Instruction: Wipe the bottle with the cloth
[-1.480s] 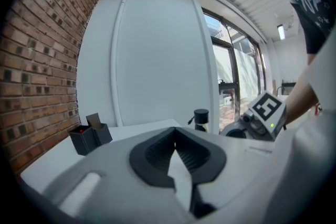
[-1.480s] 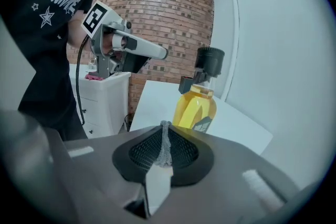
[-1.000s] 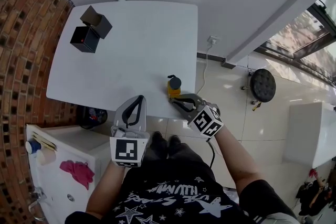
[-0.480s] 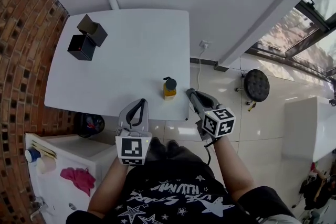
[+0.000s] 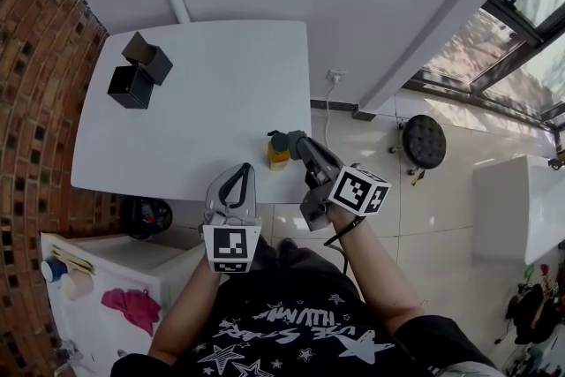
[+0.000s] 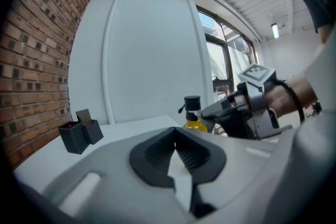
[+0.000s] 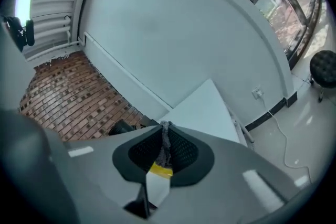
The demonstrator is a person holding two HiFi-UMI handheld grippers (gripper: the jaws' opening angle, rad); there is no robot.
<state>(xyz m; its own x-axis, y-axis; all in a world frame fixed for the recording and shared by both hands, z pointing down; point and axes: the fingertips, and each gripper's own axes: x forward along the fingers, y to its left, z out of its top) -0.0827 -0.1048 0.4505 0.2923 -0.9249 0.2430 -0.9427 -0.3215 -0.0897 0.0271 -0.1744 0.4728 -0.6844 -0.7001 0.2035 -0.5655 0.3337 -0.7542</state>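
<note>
Right tongs (image 5: 294, 139) pinch cloth (image 7: 165, 145) (by bottle (image 5: 278, 159))

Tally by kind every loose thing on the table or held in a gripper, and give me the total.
Black boxes: 2
Bottle: 1
Cloth, pinched in the right gripper: 1
Total: 4
</note>
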